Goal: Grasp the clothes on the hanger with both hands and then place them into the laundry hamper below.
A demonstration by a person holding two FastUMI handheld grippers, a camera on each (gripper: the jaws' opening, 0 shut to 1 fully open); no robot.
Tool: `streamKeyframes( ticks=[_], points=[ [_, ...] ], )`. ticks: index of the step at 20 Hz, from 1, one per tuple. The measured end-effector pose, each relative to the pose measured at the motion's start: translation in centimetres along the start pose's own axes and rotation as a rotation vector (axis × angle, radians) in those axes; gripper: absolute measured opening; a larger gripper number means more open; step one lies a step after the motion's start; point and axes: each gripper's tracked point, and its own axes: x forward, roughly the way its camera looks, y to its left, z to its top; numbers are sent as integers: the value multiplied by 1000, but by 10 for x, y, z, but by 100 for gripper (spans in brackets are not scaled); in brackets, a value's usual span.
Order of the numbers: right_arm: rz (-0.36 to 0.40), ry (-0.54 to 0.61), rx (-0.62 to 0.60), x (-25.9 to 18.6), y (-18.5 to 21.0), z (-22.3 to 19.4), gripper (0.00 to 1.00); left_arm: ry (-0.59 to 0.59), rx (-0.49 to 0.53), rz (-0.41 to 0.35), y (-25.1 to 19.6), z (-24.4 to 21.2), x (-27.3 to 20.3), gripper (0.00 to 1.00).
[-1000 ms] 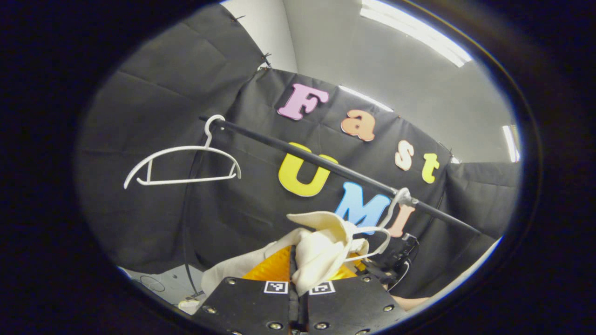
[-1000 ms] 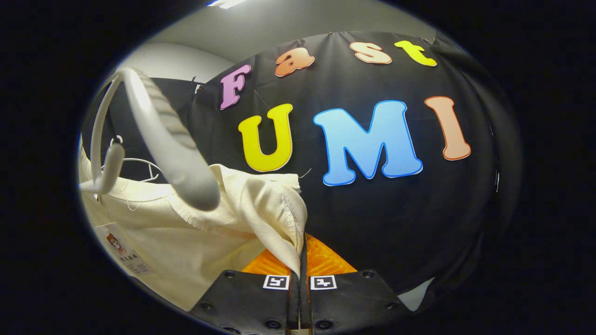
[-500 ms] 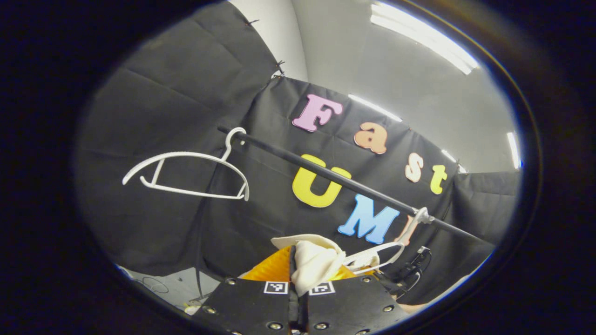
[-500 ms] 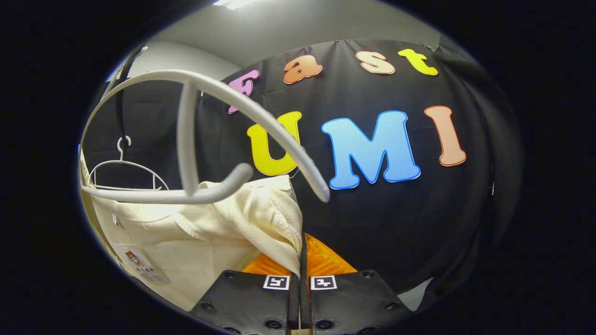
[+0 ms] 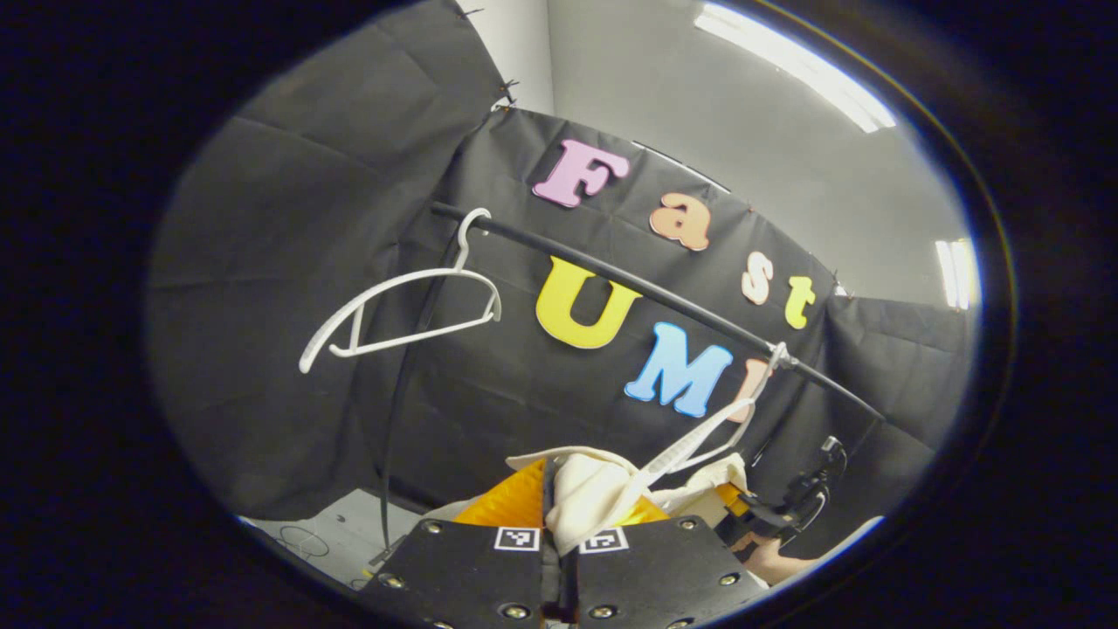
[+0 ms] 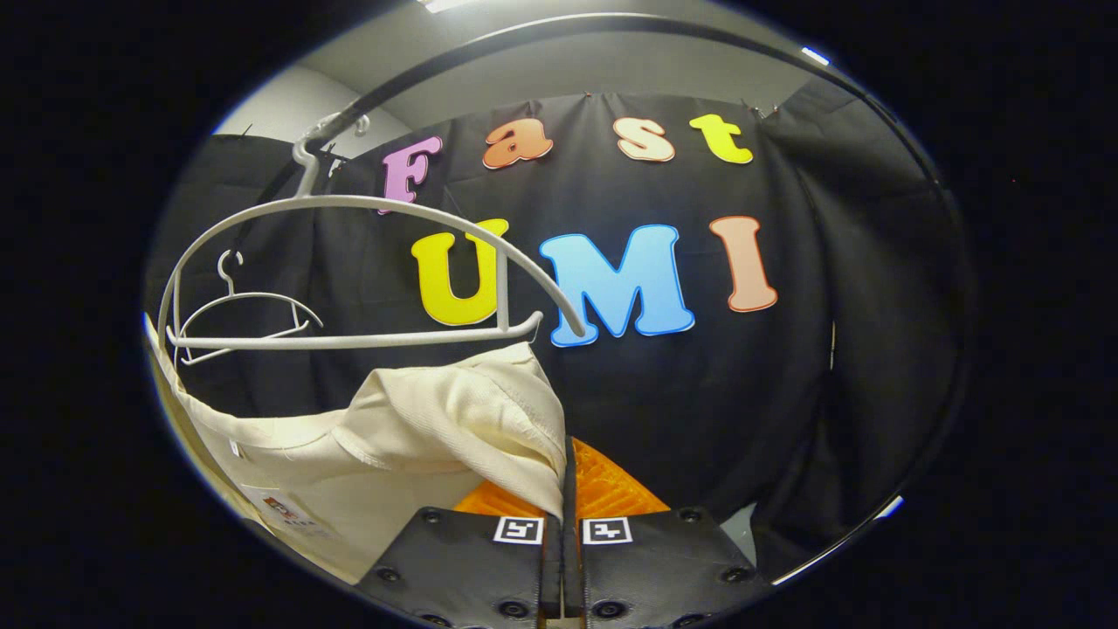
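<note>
The cream garment (image 5: 590,494) (image 6: 437,428) is pinched at two places. My left gripper (image 5: 554,500) is shut on one bunched edge of it. My right gripper (image 6: 568,479) is shut on a hemmed corner, and the cloth sags away to the left. In the right gripper view a bare white hanger (image 6: 349,271) hangs just above the garment, apart from it. That hanger (image 5: 703,437) slants down from the black rail (image 5: 655,294) in the left gripper view, close over the cloth. Farther right there, a hand holds the other gripper (image 5: 790,508).
A second empty white hanger (image 5: 406,307) (image 6: 238,306) hangs farther along the rail (image 6: 611,26). A black upright pole (image 5: 397,411) stands below the rail's left end. A strip of pale floor (image 5: 332,533) shows at lower left.
Both grippers have dropped lower with the garment still held. The near hanger, first wrapped in cloth, now hangs bare above it and swings on the rail.
</note>
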Motion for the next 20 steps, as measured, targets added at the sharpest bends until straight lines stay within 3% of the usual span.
streamKeyframes(
  ticks=[5,9,13,16,20],
  points=[
    [-93,3,-4,-68,-9,2,2,44,85,-72,5,-19,-11,1],
    [-120,-23,23,-122,-1,20,2,50,63,-135,-2,-26,-18,1],
    [-30,-8,70,-163,44,19,2,38,72,-162,-5,-40,-32,1],
    [40,48,44,-179,70,-3,2,63,201,-94,17,-67,-39,2],
    [111,125,34,-189,108,-40,0,130,253,-63,21,-118,-50,2]
  ],
)
